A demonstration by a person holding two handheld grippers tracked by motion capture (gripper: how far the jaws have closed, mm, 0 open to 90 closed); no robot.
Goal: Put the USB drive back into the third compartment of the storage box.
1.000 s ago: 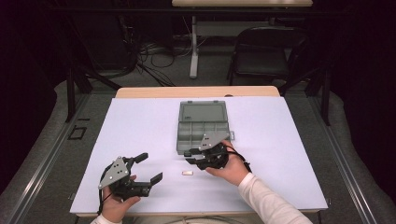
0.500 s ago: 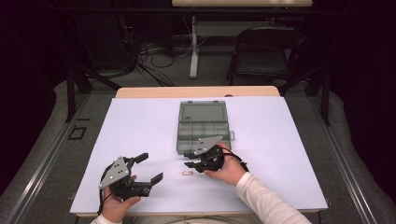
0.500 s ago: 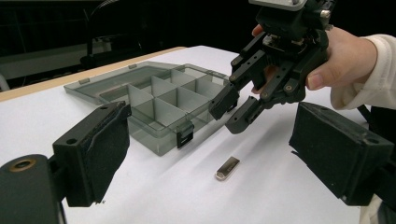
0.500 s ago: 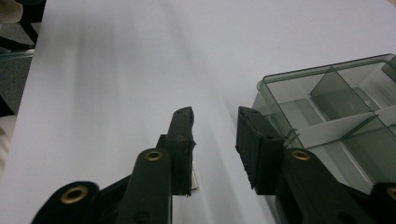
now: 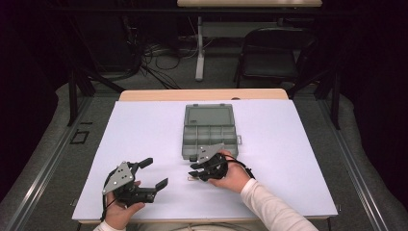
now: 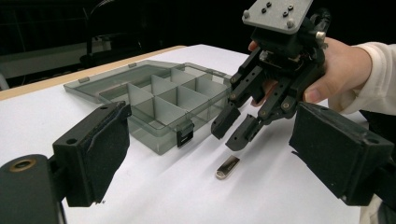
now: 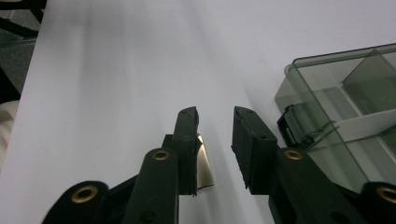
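A small shiny metal piece (image 6: 227,167) lies flat on the white table (image 5: 288,159), in front of an open grey compartment box (image 5: 209,130). My right gripper (image 5: 193,172) hangs tilted just above the piece (image 7: 203,168). Its jaws have just been closing, with the piece low between them next to one pad. A gap still shows and the pads do not press on it. The left gripper view shows that gripper's (image 6: 229,137) fingertips just off the table. My left gripper (image 5: 155,172) rests at the front left, open wide and holding nothing.
The box (image 6: 154,98) has clear dividers, its lid laid back flat and a black latch at its front corner (image 7: 294,123). A bare wooden strip (image 5: 202,94) edges the table's far side. Beyond it stand a dark chair (image 5: 274,57) and floor cables.
The right gripper has edged left and down over the metal piece, and its jaws have narrowed. The left gripper has stayed put.
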